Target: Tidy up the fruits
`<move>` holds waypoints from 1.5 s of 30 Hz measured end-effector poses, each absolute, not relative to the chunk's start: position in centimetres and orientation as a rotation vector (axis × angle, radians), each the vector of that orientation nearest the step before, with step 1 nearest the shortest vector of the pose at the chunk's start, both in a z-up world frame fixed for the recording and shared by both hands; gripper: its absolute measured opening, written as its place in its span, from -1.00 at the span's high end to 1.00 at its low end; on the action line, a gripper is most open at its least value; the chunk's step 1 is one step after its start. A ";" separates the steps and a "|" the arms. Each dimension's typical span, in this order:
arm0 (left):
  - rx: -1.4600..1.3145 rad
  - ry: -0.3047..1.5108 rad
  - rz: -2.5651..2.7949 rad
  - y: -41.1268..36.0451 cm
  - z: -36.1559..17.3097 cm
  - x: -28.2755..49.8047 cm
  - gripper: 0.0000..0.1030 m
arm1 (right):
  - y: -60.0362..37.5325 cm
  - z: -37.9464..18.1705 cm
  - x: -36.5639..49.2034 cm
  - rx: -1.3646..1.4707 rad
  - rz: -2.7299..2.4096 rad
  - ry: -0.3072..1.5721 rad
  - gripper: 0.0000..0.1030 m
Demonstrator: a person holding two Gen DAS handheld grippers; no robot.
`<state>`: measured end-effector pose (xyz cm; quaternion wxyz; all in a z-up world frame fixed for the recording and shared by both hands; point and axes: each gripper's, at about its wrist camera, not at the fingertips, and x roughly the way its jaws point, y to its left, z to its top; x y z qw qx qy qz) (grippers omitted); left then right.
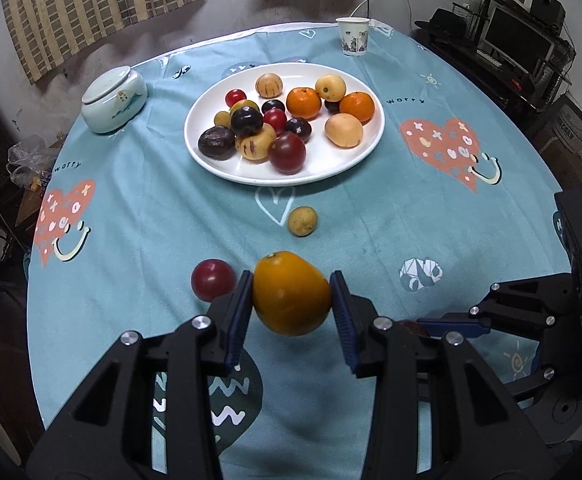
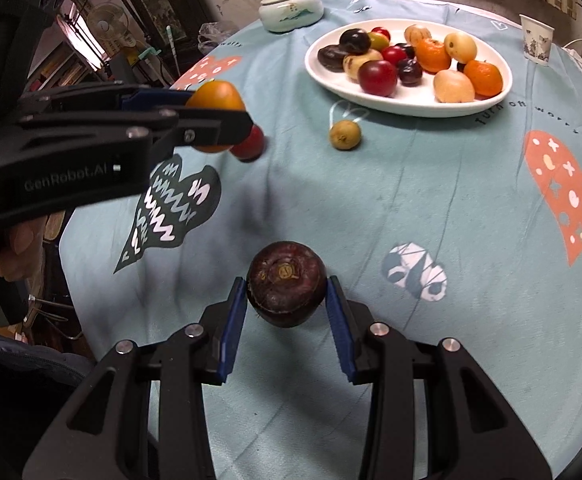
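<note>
My left gripper (image 1: 291, 296) is shut on an orange fruit (image 1: 291, 294) held above the blue tablecloth; the same orange fruit (image 2: 215, 98) shows between the left gripper (image 2: 211, 114) at the left of the right wrist view. My right gripper (image 2: 287, 292) is shut on a dark purple mangosteen (image 2: 286, 288), lifted just off the cloth. A white plate (image 1: 331, 160) further back carries several fruits: oranges, red and dark plums, pale yellow ones. A red plum (image 1: 212, 285) and a small yellow-green fruit (image 1: 302, 221) lie loose on the cloth before the plate.
A pale lidded ceramic jar (image 1: 113, 98) stands at the back left and a paper cup (image 1: 353, 36) at the back right. The round table (image 1: 471, 240) drops off at its edges. Furniture and a monitor (image 1: 519, 42) stand beyond the right side.
</note>
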<state>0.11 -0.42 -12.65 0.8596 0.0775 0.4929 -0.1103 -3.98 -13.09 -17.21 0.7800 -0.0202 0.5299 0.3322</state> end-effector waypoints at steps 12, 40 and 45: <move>0.142 1.053 -0.246 -0.1 -13.3 1.2 0.24 | -12.0 -17.0 -3.6 -0.001 0.791 1.149 0.20; 0.114 1.051 -0.227 1.2 -12.9 -0.4 0.24 | -10.5 -17.0 -6.5 0.007 0.844 1.168 0.20; 0.117 1.053 -0.226 1.2 -13.0 -0.2 0.24 | -10.7 -17.0 -6.3 0.017 0.840 1.171 0.20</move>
